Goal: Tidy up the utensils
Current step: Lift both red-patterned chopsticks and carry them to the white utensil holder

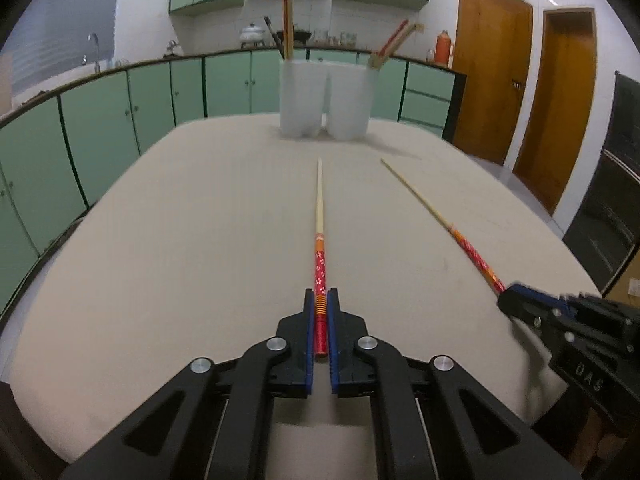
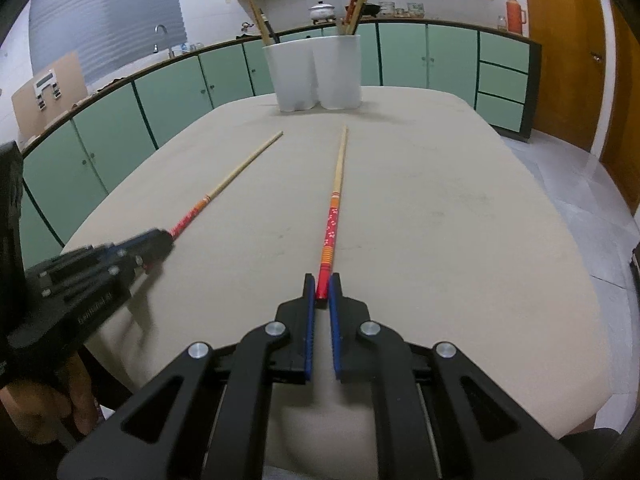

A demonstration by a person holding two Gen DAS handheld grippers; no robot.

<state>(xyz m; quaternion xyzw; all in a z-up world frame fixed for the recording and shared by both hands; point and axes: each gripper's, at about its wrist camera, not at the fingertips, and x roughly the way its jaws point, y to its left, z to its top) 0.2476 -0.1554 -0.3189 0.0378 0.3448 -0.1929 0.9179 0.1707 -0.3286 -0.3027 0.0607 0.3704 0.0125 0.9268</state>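
Left wrist view: the left tool (image 1: 321, 296) is clamped tight on the red end of a chopstick (image 1: 319, 208), which lies flat on the beige counter (image 1: 160, 240) and points straight at two white holders (image 1: 326, 98) at the far edge. The left holder (image 1: 302, 98) has a couple of dark and reddish sticks poking out, the right holder (image 1: 352, 98) has a tilted bunch of reddish ones. Over to the right, a second chopstick (image 1: 424, 204) runs diagonally across the counter, and the right tool (image 1: 505, 300) has its red end pinched at the tip.

Right wrist view, same deal from the other side: the left tool (image 2: 164, 240) is blurry at the left, shut on its chopstick (image 2: 240, 168), with part of a hand (image 2: 76, 400) visible under it. In the middle the right tool (image 2: 322, 286) is closed narrow on just the very end of its chopstick (image 2: 338, 176), pale tip aimed at the holders (image 2: 312, 74). Both chopsticks sit well apart from each other and short of the holders. Green cabinets (image 2: 120, 128) run behind.
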